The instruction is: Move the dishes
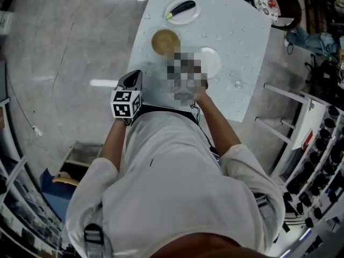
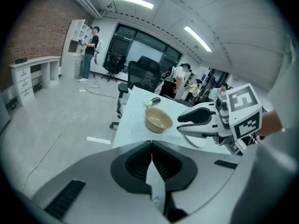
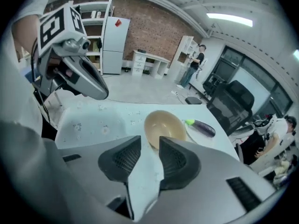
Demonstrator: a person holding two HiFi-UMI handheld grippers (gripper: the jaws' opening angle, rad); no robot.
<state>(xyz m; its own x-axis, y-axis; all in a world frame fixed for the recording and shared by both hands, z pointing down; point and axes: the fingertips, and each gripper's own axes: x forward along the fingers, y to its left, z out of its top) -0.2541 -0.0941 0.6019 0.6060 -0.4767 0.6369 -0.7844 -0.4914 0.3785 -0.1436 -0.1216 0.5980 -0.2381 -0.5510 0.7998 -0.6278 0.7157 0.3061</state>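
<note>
A tan bowl (image 1: pixel 165 41) stands on the pale table (image 1: pixel 236 31), with a white plate holding an eggplant (image 1: pixel 181 8) beyond it. To the bowl's right lies an empty white plate (image 1: pixel 213 61), partly hidden by a mosaic patch. My left gripper (image 2: pixel 152 164) is shut with nothing in it and hovers near the table's left edge, short of the bowl (image 2: pixel 159 120). My right gripper (image 3: pixel 145 160) is open just before the bowl (image 3: pixel 163 125), over the white plate's near rim; its pads do not press on anything.
The table's near and left edges drop to bare grey floor. A metal rack (image 1: pixel 317 144) stands at the right and a black office chair (image 1: pixel 279 4) at the far corner. A box (image 1: pixel 80 163) sits on the floor at left. People stand far off.
</note>
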